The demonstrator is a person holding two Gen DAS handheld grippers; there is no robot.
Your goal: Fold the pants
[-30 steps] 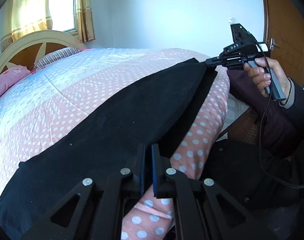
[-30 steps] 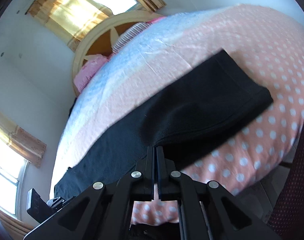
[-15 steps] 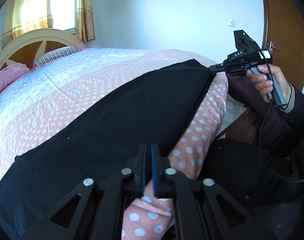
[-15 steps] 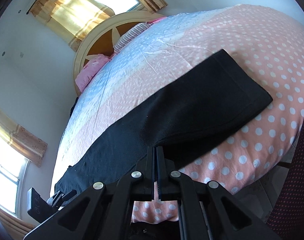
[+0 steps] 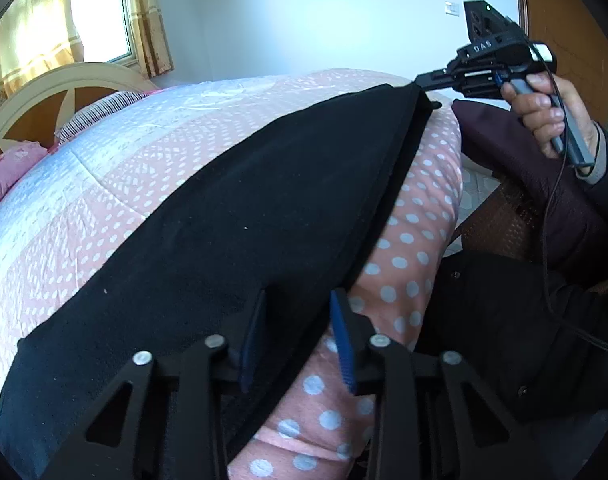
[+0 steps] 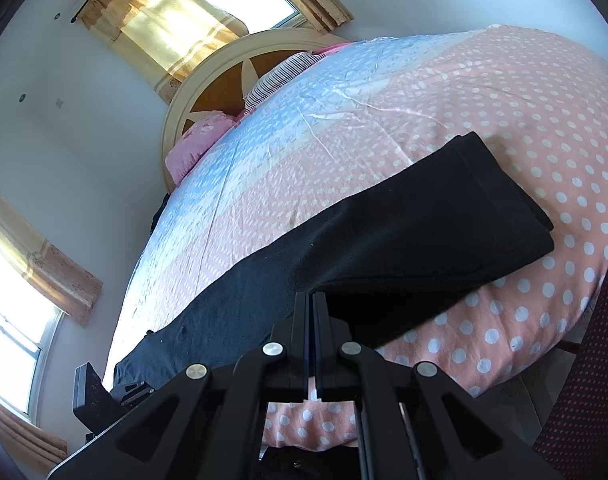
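Observation:
Black pants (image 5: 244, 200) lie lengthwise, folded leg on leg, along the near side of a pink polka-dot quilt (image 5: 403, 240). My left gripper (image 5: 298, 300) sits low over the pants' near edge. Its jaws are opening, and the fabric edge lies loose between the blue pads (image 5: 341, 332), unpressed. My right gripper (image 5: 421, 80), held by a hand (image 5: 543, 108), is shut on the far corner of the pants. In the right wrist view the right gripper (image 6: 313, 296) pinches the pants (image 6: 423, 220) at its tip, and the left gripper (image 6: 138, 390) shows at the other end.
The bed has a cream and wood headboard (image 5: 44, 92) with pink and striped pillows (image 6: 200, 140) at its head. A dark red cushioned seat (image 5: 523, 168) and the person's dark clothing stand along the bed's near side. A wooden door (image 5: 563, 20) is behind.
The left gripper's jaws have parted from shut and let the pants edge go, and it has dropped slightly closer to the bed. The right gripper keeps its grip on the corner.

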